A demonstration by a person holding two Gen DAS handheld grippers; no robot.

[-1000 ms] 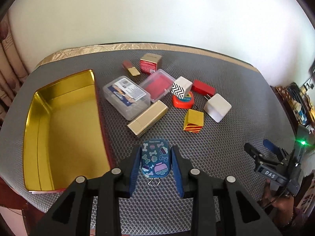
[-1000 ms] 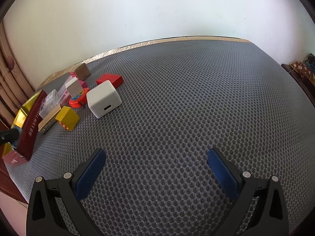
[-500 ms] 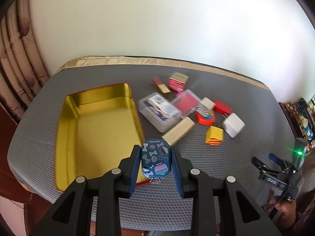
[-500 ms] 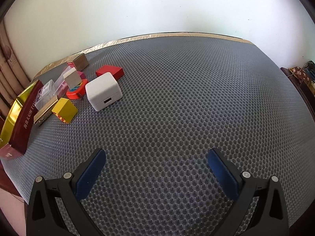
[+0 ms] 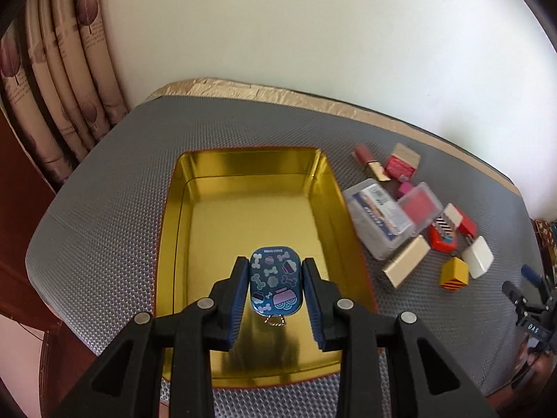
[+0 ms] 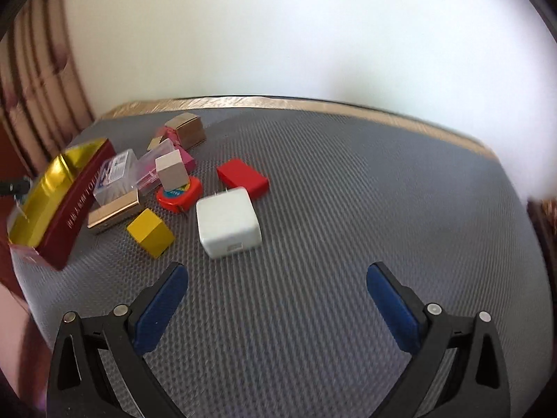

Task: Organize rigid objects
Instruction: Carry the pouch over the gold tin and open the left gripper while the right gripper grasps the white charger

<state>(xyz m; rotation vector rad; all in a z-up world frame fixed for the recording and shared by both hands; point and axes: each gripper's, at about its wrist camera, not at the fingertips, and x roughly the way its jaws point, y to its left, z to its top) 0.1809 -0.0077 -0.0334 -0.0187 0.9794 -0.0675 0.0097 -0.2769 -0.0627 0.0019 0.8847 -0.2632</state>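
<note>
My left gripper (image 5: 275,271) is shut on a small blue tin (image 5: 274,284) with bone patterns and holds it above the near part of the gold tray (image 5: 243,216). The tray also shows at the far left of the right wrist view (image 6: 52,188). My right gripper (image 6: 276,278) is open and empty above the grey mat, just in front of a white charger (image 6: 226,223) and a yellow block (image 6: 150,231). The right gripper shows at the right edge of the left wrist view (image 5: 529,299).
Right of the tray lie a clear plastic box (image 5: 376,216), a gold bar box (image 5: 405,259), a pink-lidded case (image 5: 421,205), an orange tape measure (image 6: 179,193), a red block (image 6: 243,177) and a brown-topped box (image 6: 186,129). Curtains (image 5: 62,69) hang at the left. The table edge is near.
My left gripper has carried the blue tin left from the mat to above the tray. My right gripper has moved closer to the white charger and turned a little left.
</note>
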